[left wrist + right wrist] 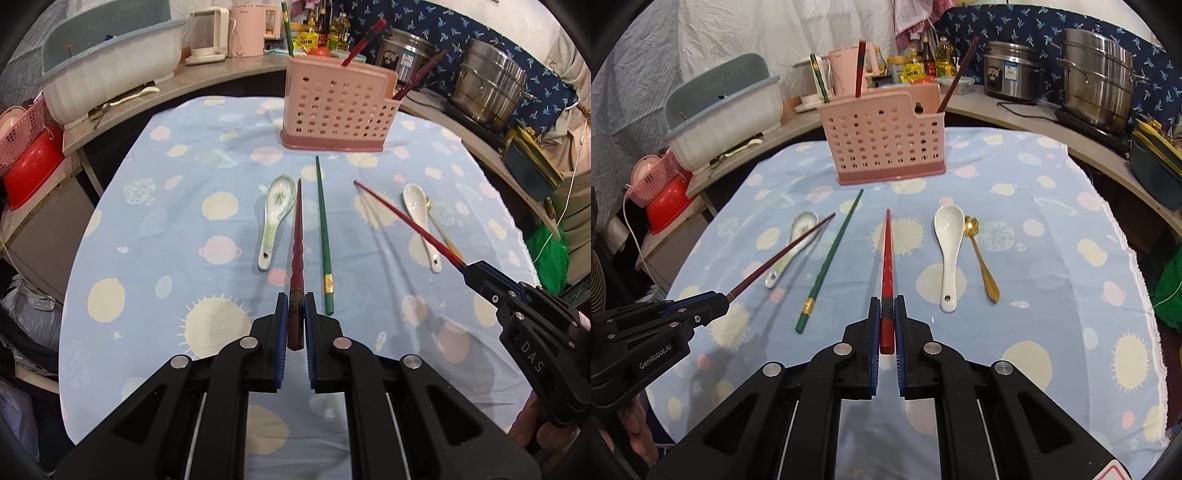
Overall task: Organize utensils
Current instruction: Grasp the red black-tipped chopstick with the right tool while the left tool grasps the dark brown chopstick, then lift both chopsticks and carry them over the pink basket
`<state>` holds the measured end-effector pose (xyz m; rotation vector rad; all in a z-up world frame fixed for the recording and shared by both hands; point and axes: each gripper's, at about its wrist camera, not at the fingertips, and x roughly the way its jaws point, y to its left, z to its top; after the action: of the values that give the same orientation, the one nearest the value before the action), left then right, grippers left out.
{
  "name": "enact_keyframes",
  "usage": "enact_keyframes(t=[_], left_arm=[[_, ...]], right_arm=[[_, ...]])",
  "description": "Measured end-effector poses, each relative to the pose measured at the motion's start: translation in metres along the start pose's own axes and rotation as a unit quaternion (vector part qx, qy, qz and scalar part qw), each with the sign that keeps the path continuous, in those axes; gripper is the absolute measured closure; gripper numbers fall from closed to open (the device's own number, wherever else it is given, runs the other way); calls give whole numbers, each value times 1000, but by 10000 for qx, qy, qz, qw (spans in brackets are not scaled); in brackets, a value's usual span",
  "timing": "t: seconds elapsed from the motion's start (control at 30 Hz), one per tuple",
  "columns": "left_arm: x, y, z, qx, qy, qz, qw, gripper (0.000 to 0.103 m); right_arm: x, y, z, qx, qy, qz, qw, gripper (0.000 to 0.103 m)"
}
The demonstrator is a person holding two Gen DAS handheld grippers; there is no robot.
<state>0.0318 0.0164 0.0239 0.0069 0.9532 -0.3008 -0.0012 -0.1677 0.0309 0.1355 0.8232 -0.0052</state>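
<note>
Blue planet-print cloth (1052,258) covered the worktop, its right edge near clutter. At its far end stood the pink perforated plastic holder (882,147), open cloth before it. The left gripper (296,310) clamped a dark-red chopstick (297,236); the right gripper (887,314) clamped a bright-red chopstick (886,251). Only the right view showed the gold metal spoon (982,262) clearly.

The left claw (296,314) holds a chopstick (296,236) pointing ahead; a spoon (272,218) lies just to its left, a loose chopstick (322,236) just to its right. Straight ahead stands the basket (332,107) with three chopsticks in it. The right claw (887,314) holds another chopstick (886,254); to its right lie a large spoon (948,254) and a small spoon (980,258), seemingly just apart.
</note>
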Motion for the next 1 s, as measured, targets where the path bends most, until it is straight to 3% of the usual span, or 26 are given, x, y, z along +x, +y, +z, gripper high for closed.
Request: enact_keyframes(t=[0.47, 1.0], left_arm=[[-48, -2, 42, -39, -697, -88, 9975, 95], [-93, -10, 117, 117, -1528, 35, 9882, 96]], right_arm=[[-60, 2, 49, 3, -901, 141, 9958, 96], [-87, -1, 101, 8, -1417, 174, 9898, 96]])
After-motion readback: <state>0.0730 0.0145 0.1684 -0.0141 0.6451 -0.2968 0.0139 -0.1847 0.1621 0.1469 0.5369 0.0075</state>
